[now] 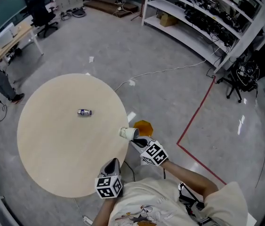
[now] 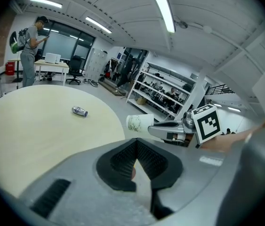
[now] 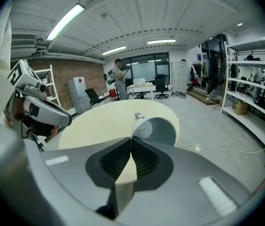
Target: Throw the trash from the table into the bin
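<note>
Cream table (image 1: 52, 149); white cup (image 1: 128, 133), green print; silver can (image 1: 84, 112); orange bin (image 1: 144, 125).

We find the head view set high over the table (image 1: 52, 149), facing steeply down, with the shelves (image 1: 203, 18) at its top. The left gripper view sits low at the table edge and faces across it toward the shelves; the right gripper (image 2: 153, 127) is close at its right. The right gripper view is equally low and faces the windows (image 3: 146, 69), with the left gripper (image 3: 65, 119) at its left. All three share table, can (image 1: 84, 112) and cup (image 2: 139, 123).
</note>
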{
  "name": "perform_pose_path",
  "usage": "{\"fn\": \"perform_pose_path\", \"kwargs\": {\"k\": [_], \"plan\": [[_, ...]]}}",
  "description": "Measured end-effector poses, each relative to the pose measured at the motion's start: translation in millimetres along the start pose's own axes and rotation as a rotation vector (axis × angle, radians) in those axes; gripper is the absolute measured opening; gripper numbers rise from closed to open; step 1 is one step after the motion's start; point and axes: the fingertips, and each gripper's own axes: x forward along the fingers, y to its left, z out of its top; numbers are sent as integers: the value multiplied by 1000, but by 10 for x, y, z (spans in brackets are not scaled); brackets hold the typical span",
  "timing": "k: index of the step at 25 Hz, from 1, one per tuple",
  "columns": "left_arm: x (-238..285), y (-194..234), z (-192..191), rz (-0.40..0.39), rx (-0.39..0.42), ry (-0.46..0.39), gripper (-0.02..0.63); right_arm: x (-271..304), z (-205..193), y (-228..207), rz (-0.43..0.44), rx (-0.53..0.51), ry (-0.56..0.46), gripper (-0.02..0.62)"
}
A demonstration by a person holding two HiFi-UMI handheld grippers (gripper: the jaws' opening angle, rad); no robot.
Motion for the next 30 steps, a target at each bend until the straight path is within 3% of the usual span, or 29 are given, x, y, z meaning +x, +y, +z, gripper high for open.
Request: {"fn": "perform_pose_path", "kwargs": {"k": [12,20,23,30], "plan": [[830,-608,204,-42,54,67,3,-378,-336,-1011,-65,106,1,18],[1432,-974,335,-40,44,106,3,-422,-622,-1656,-57,147,22,18],[1660,-1153,236,-54,10,141,3,-436,-838,-1868,-60,140,56,18],[2242,-1318,-8,-40,17,219,3,-160,-1324,-2320,-23,143,107,18]]}}
